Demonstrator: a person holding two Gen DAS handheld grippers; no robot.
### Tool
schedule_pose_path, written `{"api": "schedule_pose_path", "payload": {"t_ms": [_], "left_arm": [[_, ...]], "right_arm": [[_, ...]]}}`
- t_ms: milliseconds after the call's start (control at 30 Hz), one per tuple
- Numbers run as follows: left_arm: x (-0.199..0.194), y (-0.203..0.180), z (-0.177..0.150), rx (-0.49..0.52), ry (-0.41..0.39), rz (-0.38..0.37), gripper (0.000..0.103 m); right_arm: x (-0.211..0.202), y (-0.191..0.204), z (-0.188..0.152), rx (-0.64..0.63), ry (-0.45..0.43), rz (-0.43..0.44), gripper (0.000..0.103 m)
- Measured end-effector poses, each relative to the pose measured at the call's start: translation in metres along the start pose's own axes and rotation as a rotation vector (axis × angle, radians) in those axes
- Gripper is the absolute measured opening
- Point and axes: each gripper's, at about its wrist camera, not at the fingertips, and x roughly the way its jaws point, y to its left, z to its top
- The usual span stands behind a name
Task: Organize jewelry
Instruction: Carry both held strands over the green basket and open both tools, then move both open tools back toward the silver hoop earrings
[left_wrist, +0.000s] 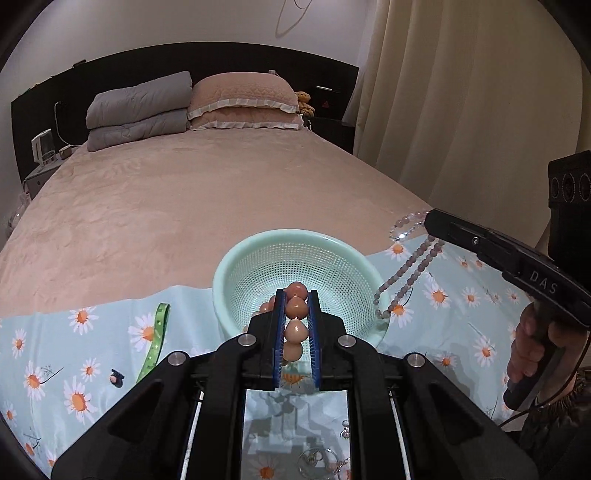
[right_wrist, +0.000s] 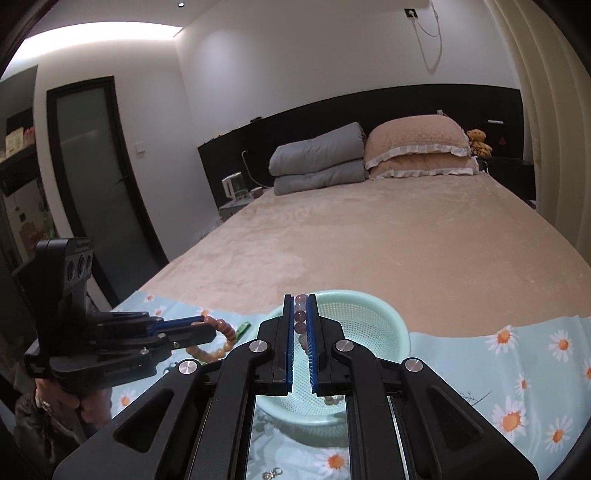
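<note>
A mint green mesh basket (left_wrist: 236, 258) sits on a daisy-print cloth on the bed; it also shows in the right wrist view (right_wrist: 391, 321). My left gripper (left_wrist: 297, 295) is shut on an orange bead bracelet (left_wrist: 295, 308) and holds it over the basket's near side; the bracelet also shows in the right wrist view (right_wrist: 221, 328). My right gripper (right_wrist: 300, 299) is shut on a pale purple bead strand (right_wrist: 299, 315). In the left wrist view that strand (left_wrist: 413, 266) hangs from the right gripper down to the basket's right rim.
The daisy-print cloth (left_wrist: 461, 295) covers the near end of a beige bed (left_wrist: 184, 192). A green ribbon (left_wrist: 157, 336) and a small dark item (left_wrist: 116, 377) lie on the cloth at left. Pillows and a folded grey quilt (left_wrist: 136, 110) lie at the headboard.
</note>
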Motion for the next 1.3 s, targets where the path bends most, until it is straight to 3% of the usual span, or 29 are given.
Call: {"api": "schedule_pose_path", "payload": {"t_ms": [167,233,267,300,367,467,533,700,800,1100,1300], "left_arm": [[0.033,0.01,-0.006,-0.048,0.036,0.01,0.012],[0.04,0.011,-0.013,-0.043,0.04,0.031,0.017],[0.041,0.012,-0.016,-0.047,0.043,0.071,0.039],[0.039,0.012,-0.018,-0.047,0.037,0.093,0.064],[0.027,0.013,-0.02,-0.04,0.0,0.099,0.082],[0.005,0.019,-0.02,-0.065,-0.06,0.129,0.097],[-0.006,0.024,-0.023,-0.101,-0.088,0.138,0.097],[-0.01,0.039,-0.034,-0.211,-0.064,0.103,0.097],[-0.009,0.041,-0.037,-0.214,-0.04,0.109,0.097],[-0.013,0.018,-0.041,-0.013,-0.016,0.208,0.097],[-0.011,0.004,-0.051,0.092,0.005,0.191,0.097]], "right_arm": [[0.031,-0.017,-0.007,0.035,0.049,-0.02,0.007],[0.039,-0.023,-0.012,0.071,0.051,-0.049,0.019],[0.042,-0.026,-0.016,0.092,0.061,-0.072,0.06],[0.044,-0.028,-0.019,0.108,0.064,-0.107,0.093],[0.037,-0.03,-0.024,0.1,0.022,-0.185,0.091],[0.028,-0.039,-0.024,0.123,0.021,-0.202,0.091],[0.02,-0.048,-0.025,0.162,0.009,-0.199,0.091],[0.016,-0.056,-0.03,0.188,0.024,-0.224,0.091],[0.019,-0.054,-0.031,0.176,0.04,-0.244,0.091],[0.016,-0.042,-0.041,0.071,0.069,-0.26,0.091],[0.003,-0.047,-0.048,0.05,0.07,-0.248,0.091]]}}
